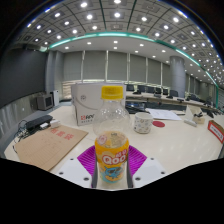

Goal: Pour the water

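Bottle (112, 135): clear plastic, yellow cap, yellow label with coloured lettering, upright between the pink pads (133, 160) of the tongs (112, 165). The pads sit against the label on both sides with no visible gap; the tongs are clamped on the bottle. Whether its base rests on the surface (170, 140) cannot be told, as the lower part is hidden.

Beyond the bottle, toward the far edge of the pale surface, stands a large white bucket (90, 103) with red markings. Beside it, to the right, is a small patterned cup (143, 122), apart from the bottle. A brown cardboard sheet (50, 145) lies flat toward the left edge. A dark device (36, 122) sits near the far left corner.

Background: office desks, windows, ceiling lights.
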`<state>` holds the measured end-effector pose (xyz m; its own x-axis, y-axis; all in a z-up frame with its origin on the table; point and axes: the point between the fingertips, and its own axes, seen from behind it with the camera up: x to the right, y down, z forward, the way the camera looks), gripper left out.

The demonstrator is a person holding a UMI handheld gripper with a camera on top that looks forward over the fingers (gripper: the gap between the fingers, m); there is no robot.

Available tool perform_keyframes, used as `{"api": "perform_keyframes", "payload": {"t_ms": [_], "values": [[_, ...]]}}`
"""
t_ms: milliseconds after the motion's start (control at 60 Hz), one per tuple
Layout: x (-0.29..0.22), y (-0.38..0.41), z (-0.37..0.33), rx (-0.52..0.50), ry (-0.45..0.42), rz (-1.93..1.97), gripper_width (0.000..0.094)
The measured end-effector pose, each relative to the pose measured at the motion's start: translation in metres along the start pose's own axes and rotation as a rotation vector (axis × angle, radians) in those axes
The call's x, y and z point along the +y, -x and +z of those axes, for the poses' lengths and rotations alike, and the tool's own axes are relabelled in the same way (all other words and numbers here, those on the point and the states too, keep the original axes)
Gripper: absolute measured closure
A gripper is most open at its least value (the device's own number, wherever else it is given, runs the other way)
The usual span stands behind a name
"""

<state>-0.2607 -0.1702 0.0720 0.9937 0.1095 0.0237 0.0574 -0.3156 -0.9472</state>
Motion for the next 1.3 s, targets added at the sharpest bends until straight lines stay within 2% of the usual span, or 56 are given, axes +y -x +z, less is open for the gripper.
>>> {"api": "perform_keyframes", "payload": {"t_ms": [100, 267, 400, 567, 800, 867, 883, 983, 1100, 1300], "values": [[-0.018, 0.018, 0.005, -0.039, -0.001, 0.032, 0.0552], [-0.092, 0.034, 0.028, -0.135, -0.071, 0.223, 0.0551], [-0.163, 0.042, 0.061, -0.248, -0.122, 0.547, 0.0553], [-0.223, 0.011, 0.112, -0.409, -0.145, 1.086, 0.0554], [-0.225, -0.037, 0.193, -0.533, -0.114, 1.751, 0.0554], [-0.215, -0.044, 0.207, -0.55, -0.094, 1.895, 0.0554], [-0.217, -0.048, 0.191, -0.556, -0.083, 1.933, 0.0553], [-0.193, -0.048, 0.224, -0.555, -0.04, 2.097, 0.0553], [-0.178, -0.043, 0.232, -0.538, 0.012, 2.121, 0.0553], [-0.186, -0.037, 0.227, -0.543, 0.07, 2.006, 0.0555]]}}
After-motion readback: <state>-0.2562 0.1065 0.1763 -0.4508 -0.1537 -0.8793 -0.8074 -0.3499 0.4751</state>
